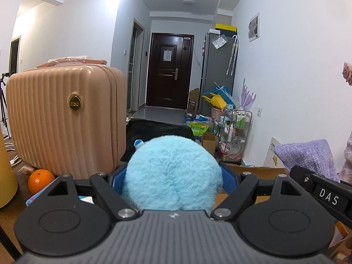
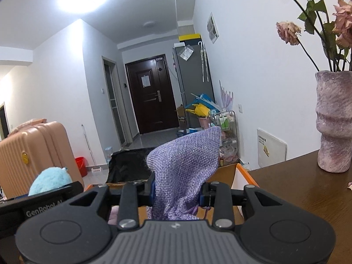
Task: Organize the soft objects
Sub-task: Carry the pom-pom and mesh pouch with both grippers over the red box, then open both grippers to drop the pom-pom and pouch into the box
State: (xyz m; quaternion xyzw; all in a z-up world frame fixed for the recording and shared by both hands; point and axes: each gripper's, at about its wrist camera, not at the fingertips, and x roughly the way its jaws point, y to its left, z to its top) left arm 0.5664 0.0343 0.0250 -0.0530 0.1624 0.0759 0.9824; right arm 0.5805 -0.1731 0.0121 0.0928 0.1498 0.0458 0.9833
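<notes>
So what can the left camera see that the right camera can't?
Only the left wrist view shows the orange on the table beside the pink suitcase, and the tripod at the far left edge.

Only the right wrist view shows the purple vase with dried roses on the brown table, and the red bucket on the floor.

Both show the fluffy blue toy held in the left gripper, the purple mesh bag in the right gripper, the suitcase, the dark door and the grey fridge.
</notes>
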